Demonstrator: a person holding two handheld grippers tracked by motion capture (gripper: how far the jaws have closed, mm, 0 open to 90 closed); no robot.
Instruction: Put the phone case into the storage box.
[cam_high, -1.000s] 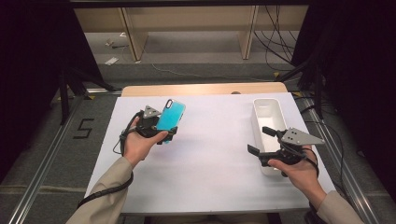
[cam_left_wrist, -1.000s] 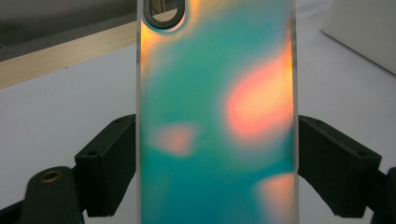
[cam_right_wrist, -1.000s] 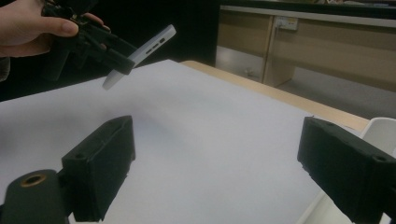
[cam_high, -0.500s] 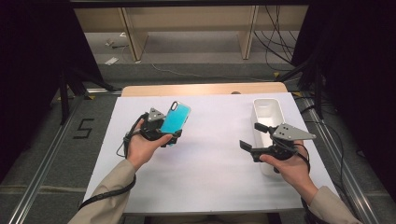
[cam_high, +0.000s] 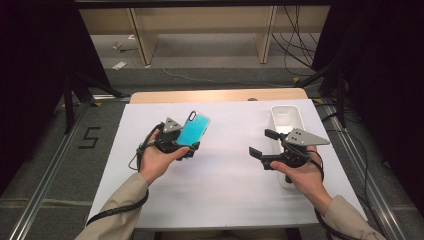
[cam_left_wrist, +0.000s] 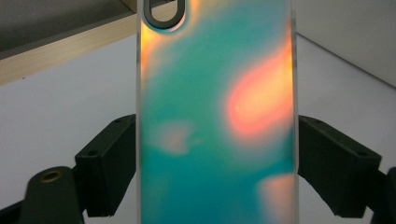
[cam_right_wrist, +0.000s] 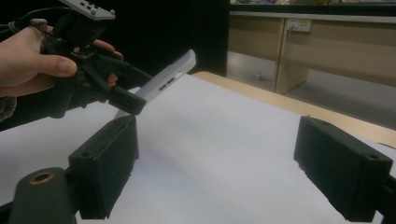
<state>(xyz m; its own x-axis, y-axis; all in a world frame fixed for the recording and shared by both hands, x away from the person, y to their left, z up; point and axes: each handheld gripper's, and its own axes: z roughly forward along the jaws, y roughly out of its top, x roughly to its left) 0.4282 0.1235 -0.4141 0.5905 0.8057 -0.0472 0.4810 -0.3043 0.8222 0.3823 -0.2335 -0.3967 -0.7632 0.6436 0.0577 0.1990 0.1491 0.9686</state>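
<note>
Since a second ago the right gripper (cam_high: 264, 145) has swung inward toward table centre; the phone case (cam_high: 192, 131) has shifted slightly right. High view — left gripper (cam_high: 186, 146) holds the teal case tilted above the white table (cam_high: 220, 185), a white tray (cam_high: 287, 117) at right. Left gripper view — jaws clamped on the case's long edges; iridescent teal with orange patches, oval camera cutout on top. Right gripper view — jaws wide apart, nothing between; case's grey edge with side buttons (cam_right_wrist: 163, 84).
</note>
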